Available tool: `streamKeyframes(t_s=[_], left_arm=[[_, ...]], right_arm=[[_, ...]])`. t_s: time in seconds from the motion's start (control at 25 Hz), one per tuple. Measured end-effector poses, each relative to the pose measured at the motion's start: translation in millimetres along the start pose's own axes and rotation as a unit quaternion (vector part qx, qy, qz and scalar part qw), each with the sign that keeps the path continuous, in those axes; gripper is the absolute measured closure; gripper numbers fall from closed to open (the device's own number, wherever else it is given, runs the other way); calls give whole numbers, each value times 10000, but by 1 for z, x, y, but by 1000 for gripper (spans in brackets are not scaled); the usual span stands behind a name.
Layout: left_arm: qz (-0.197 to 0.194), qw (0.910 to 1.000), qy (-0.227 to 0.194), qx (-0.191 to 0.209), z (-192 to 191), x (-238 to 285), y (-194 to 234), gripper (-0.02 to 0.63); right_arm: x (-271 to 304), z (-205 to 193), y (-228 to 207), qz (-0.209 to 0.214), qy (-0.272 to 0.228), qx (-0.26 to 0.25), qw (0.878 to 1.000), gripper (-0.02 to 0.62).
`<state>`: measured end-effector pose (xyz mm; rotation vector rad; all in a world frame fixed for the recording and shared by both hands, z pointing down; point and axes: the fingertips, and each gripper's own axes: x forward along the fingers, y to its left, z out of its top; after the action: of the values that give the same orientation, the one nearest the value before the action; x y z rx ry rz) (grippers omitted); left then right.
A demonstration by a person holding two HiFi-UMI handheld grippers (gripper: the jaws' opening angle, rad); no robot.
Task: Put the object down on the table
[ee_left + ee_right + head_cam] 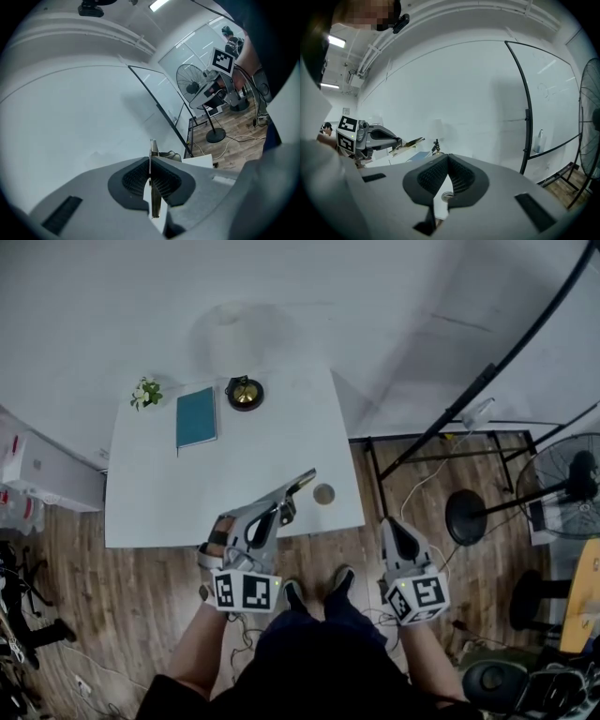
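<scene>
A thin flat brass-coloured object is clamped edge-on in my left gripper, which is shut on it. The piece hangs tilted in the air over the front right part of the white table. In the left gripper view the object sticks out past the pads. From the right gripper view the same object shows, with the left gripper shut on it. My right gripper hangs over the wooden floor right of the table, its jaws shut with nothing in them.
At the table's back lie a teal book, a black round dish with a brass piece and a small plant. A round coaster sits near the front right corner. A fan and a black stand are at right.
</scene>
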<state>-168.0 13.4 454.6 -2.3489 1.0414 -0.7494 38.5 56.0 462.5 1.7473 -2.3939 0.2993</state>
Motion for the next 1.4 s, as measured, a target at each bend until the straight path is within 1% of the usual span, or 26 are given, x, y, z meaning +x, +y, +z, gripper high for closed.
streamKeyframes(t_s=[0.16,0.32,0.56,0.68,0.84,0.96,1.16,1.4], left_arm=[[38,9999,97,115,3,16,0,595],[103,9996,225,149,6,33,4,595],[277,9971,628,316,20,78,14,595],[325,9949,812,495,28,102,15,595],[269,9907,1018,865,35,130,12,595],[232,9870,1154,1090,37,146,10,595],[138,9832,1265,1306,37,174,10,595],[-157,9809,1161,1555,17,214,14,595]], right_arm=[[19,-1,-13,156,-34,57,9999,589],[49,4,-28,470,-156,125,9987,590],[96,26,-72,895,-295,230,9953,590],[117,30,-94,1040,-296,323,9936,589],[136,36,-111,1241,-306,121,9917,591],[145,37,-120,1394,-304,125,9897,589],[156,37,-138,1449,-249,158,9890,591],[172,29,-157,1176,-83,200,9928,590]])
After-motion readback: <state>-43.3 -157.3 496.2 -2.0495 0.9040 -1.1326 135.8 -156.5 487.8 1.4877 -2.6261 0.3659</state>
